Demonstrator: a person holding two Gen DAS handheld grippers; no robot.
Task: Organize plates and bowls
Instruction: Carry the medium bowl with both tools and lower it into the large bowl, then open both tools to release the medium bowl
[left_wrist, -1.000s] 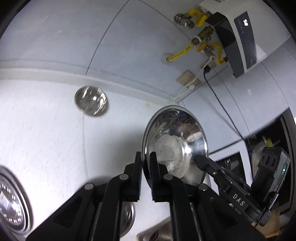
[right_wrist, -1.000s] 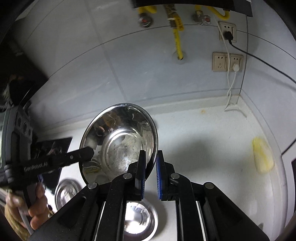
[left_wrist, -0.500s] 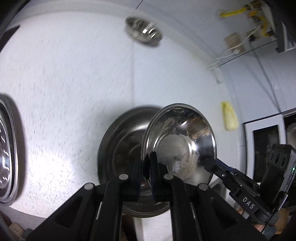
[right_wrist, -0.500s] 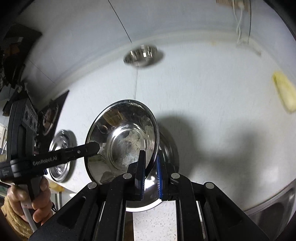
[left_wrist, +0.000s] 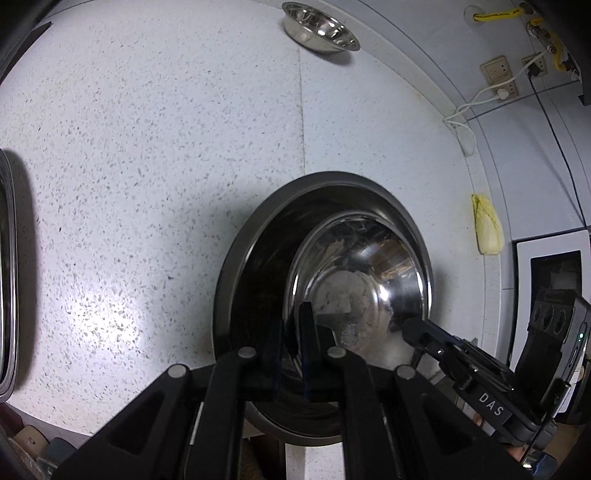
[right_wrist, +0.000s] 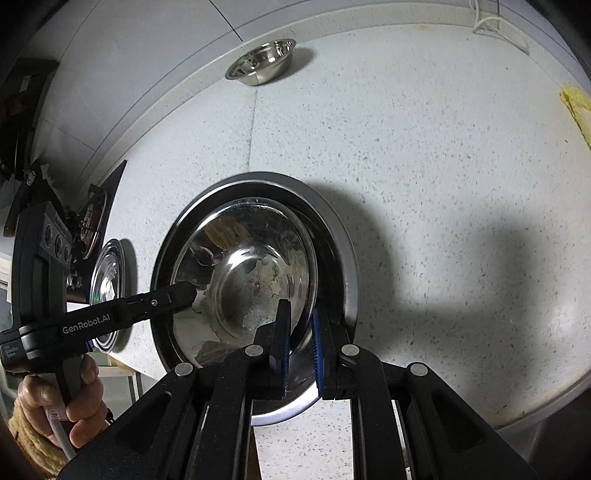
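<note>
A shiny steel bowl (left_wrist: 362, 280) (right_wrist: 251, 273) is held by its rim from both sides and sits within a larger, darker steel bowl (left_wrist: 240, 258) (right_wrist: 336, 229) on the speckled white counter. My left gripper (left_wrist: 291, 325) (right_wrist: 186, 293) is shut on the shiny bowl's left rim. My right gripper (right_wrist: 301, 317) (left_wrist: 412, 328) is shut on its right rim, blue pads either side of the edge. Whether the held bowl rests on the bigger bowl's bottom I cannot tell.
A small steel bowl (left_wrist: 319, 26) (right_wrist: 262, 61) stands at the back by the wall. A steel plate (right_wrist: 107, 280) lies left of the big bowl, near a stove (right_wrist: 94, 218). A yellow leafy thing (left_wrist: 487, 229) (right_wrist: 576, 107) lies at the right. A hand (right_wrist: 74, 398) grips the left handle.
Both grippers have come down together with the shiny bowl, from high in front of the wall into the larger bowl on the counter. Both grips stayed shut.
</note>
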